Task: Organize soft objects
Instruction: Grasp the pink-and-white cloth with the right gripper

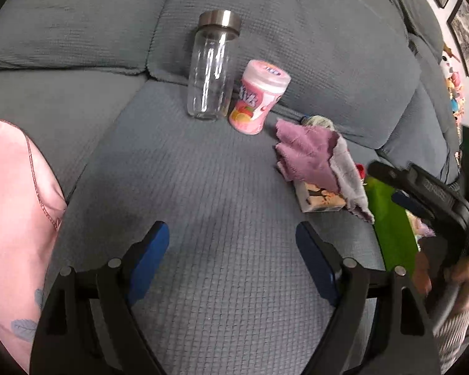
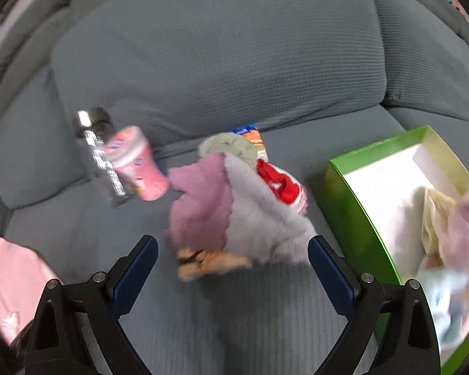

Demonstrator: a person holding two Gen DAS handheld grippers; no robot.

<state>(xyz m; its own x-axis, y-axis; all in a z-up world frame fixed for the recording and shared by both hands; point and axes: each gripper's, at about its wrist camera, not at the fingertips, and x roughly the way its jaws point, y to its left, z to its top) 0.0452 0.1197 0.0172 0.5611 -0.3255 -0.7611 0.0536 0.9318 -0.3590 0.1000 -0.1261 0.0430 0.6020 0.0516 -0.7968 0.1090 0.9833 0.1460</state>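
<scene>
A purple cloth and a grey cloth lie crumpled together on the grey sofa seat, draped over a small printed box. To their right stands a green box with a white inside, holding a cream cloth, a lilac one and a light blue one. My right gripper is open just in front of the purple and grey cloths, nothing between its fingers. My left gripper hangs open over bare cushion, left of the pile.
A glass jar with a metal lid and a pink canister stand by the backrest. A red packet and a round grey-green thing sit behind the cloths. Pink fabric lies at the left.
</scene>
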